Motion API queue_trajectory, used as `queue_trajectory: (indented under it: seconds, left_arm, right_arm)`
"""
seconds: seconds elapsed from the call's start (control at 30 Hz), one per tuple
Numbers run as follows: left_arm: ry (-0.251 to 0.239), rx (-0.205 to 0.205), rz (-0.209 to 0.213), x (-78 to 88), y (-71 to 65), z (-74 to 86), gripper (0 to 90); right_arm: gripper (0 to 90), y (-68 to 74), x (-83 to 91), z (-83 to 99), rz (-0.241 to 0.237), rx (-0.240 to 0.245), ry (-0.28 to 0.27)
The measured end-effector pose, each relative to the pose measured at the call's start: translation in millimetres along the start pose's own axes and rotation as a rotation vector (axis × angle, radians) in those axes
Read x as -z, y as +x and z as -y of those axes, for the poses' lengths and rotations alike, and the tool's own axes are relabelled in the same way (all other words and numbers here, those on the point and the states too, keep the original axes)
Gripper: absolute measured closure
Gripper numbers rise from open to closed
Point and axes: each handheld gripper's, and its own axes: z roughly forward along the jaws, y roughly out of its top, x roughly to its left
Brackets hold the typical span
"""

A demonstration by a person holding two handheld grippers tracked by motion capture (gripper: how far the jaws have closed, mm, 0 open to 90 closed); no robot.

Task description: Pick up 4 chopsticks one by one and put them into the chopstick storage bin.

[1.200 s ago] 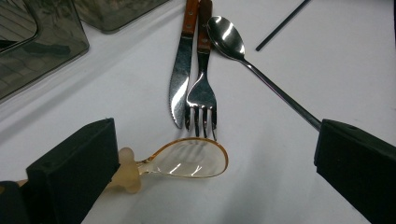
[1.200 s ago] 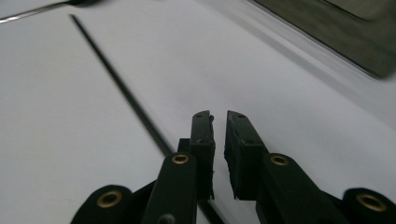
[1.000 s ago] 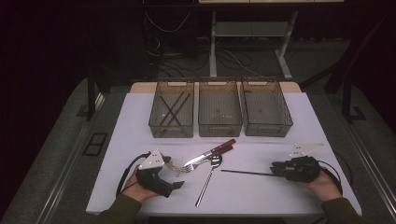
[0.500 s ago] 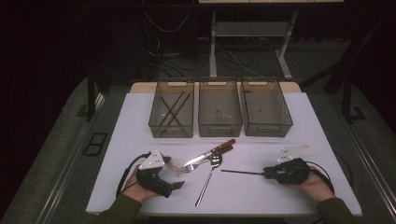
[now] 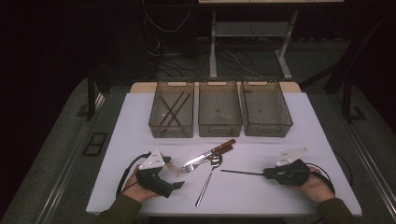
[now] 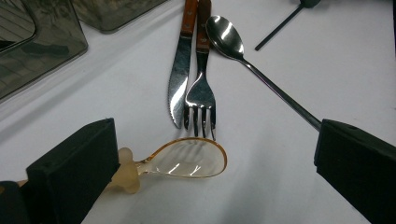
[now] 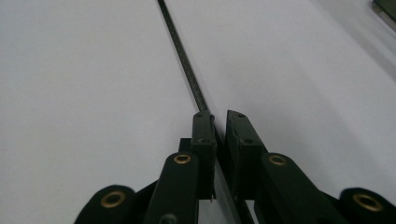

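1. Right gripper [image 5: 267, 173], low over the white table [image 5: 140, 121] at its right front, has just been closing its jaws, and they now pinch the near end of a thin black chopstick [image 5: 240, 172].
2. From those jaws the chopstick lies flat on the table and points left toward the cutlery.
3. Left gripper [image 5: 178, 176] rests at the left front with its jaws spread wide, a clear amber spoon [image 6: 187, 159] between them and lying against one jaw.
4. Just beyond lie a knife [image 6: 180, 70], a fork [image 6: 201, 88] and a steel spoon [image 6: 229, 37].
5. Three grey bins [image 5: 219, 114] stand behind; the left one holds dark chopsticks.
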Motion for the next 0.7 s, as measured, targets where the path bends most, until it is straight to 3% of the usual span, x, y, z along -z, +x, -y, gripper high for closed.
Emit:
queue_trajectory:
  seconds: [0.3, 0.53, 0.7]
  left_arm:
    - [-0.002, 0.001, 0.001, 0.1, 0.0, 0.0, 0.0]
    - [0.002, -0.002, 0.004, -0.1, -0.1, 0.0, 0.0]
    - [-0.002, -0.002, 0.005, 0.1, -0.1, 0.0, 0.0]
  right_arm:
    - [85.9, 6.7, 2.0, 2.5, -0.077, 0.016, 0.002]
    - [85.7, 11.1, 1.8, 2.8, -0.055, 0.073, 0.008]
    - [86.2, 11.4, 2.2, 2.3, -0.053, 0.064, 0.006]
